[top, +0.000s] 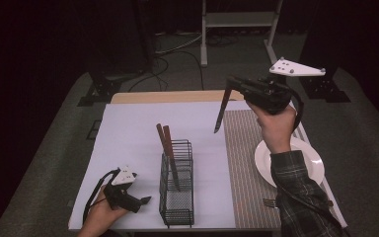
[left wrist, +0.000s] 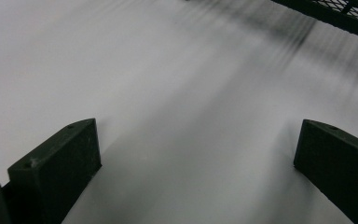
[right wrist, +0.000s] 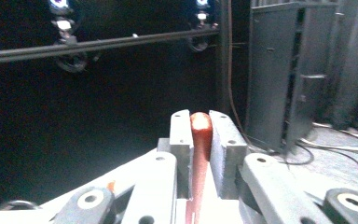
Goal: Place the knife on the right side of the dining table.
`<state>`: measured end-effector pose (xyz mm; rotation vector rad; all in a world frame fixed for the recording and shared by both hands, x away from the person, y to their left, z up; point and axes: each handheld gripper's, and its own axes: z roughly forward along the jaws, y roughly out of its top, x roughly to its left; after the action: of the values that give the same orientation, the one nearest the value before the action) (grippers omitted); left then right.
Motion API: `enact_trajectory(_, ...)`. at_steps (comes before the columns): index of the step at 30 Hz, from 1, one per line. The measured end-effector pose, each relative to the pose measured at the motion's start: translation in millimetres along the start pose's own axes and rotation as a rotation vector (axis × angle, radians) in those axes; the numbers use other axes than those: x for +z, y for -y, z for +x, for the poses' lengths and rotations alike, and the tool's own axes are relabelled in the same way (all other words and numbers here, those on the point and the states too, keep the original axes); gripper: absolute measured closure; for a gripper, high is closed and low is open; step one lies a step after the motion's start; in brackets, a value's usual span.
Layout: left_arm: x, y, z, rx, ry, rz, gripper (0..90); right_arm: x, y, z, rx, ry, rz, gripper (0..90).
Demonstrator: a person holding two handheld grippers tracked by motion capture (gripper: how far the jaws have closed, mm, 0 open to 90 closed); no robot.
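Right gripper, upper right, clamps a knife blade-down, clear of the wire caddy; left gripper rests wide open, empty.

I can read no text, label, brand, number or sign anywhere around the wire rack. Its mesh, the white plate to its right and the striped mat between them seem unmarked, though the picture is coarse.
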<state>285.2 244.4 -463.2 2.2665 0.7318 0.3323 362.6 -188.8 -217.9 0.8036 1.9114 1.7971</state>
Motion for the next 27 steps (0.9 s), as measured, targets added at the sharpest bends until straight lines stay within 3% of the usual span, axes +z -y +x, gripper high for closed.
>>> enact_trajectory(8,0.1,0.0,-0.2,-0.003,0.000,-0.002,0.0,-5.0,9.1,-15.3,0.010,0.049,0.009,79.9)
enact_trajectory(27,0.2,0.0,-0.1,-0.003,0.001,-0.002,0.0,-11.2,49.8,-67.9,0.067,0.209,0.022,79.9)
